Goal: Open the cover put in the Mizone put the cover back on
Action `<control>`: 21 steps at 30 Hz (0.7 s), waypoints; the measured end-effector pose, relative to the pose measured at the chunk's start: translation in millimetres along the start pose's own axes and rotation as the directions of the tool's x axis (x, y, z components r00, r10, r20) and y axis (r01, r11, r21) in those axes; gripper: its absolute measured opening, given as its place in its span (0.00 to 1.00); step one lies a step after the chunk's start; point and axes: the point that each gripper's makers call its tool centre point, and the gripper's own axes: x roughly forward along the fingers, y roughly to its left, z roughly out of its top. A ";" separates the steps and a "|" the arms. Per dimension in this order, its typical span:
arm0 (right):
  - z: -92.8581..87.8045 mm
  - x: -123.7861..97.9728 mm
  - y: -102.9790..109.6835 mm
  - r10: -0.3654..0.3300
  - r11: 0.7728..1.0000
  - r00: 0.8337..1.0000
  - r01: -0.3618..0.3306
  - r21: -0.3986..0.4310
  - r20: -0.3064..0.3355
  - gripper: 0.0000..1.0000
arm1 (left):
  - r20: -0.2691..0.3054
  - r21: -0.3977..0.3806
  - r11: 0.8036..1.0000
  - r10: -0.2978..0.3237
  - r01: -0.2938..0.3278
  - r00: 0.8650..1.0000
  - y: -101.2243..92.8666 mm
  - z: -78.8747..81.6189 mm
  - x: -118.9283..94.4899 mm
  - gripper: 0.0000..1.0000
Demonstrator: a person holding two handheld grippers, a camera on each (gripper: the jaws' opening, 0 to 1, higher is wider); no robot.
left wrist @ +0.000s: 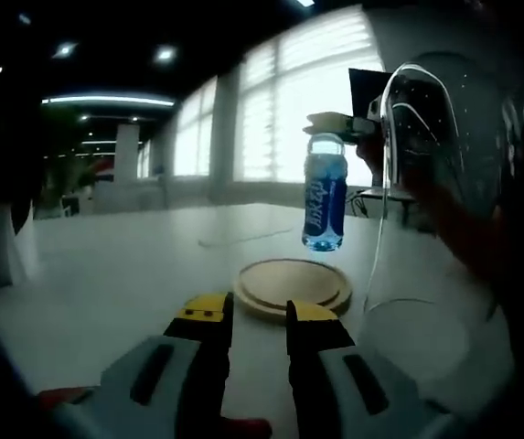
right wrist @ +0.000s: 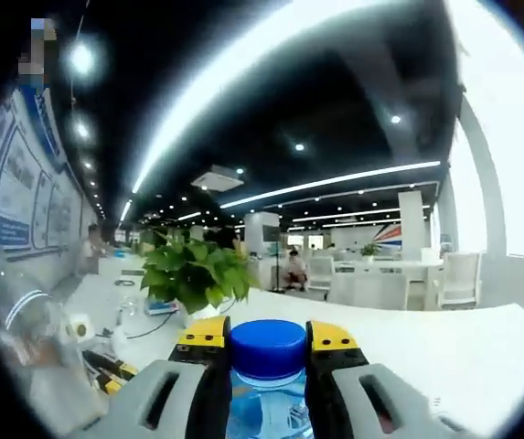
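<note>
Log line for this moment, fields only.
left gripper: open, holding nothing | right gripper: shut on bottle, lifted above wooden disc | clear cover: raised beside bottle | blue cap: on

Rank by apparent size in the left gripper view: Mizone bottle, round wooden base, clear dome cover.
1. clear dome cover
2. round wooden base
3. Mizone bottle
The base and bottle look close in area; differing distance from the camera makes that order unsure.

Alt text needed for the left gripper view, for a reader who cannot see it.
A blue-labelled Mizone bottle hangs in the air, held near its cap by the right gripper, above a round wooden base on a white table. A clear dome cover stands to the right. The left gripper is empty in the foreground.
</note>
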 end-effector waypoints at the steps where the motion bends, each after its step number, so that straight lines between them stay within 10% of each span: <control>1: 0.2 1.3 4.6 0.019 1.000 1.000 -0.018 -0.009 0.005 0.23 | 0.001 0.000 1.000 0.001 -0.001 1.000 -0.3 0.2 0.0 0.18; 21: -16.9 29.9 58.3 0.165 0.986 0.986 -0.164 0.041 -0.009 0.23 | 0.004 0.011 1.000 0.002 -0.002 1.000 -7.0 2.8 0.2 0.18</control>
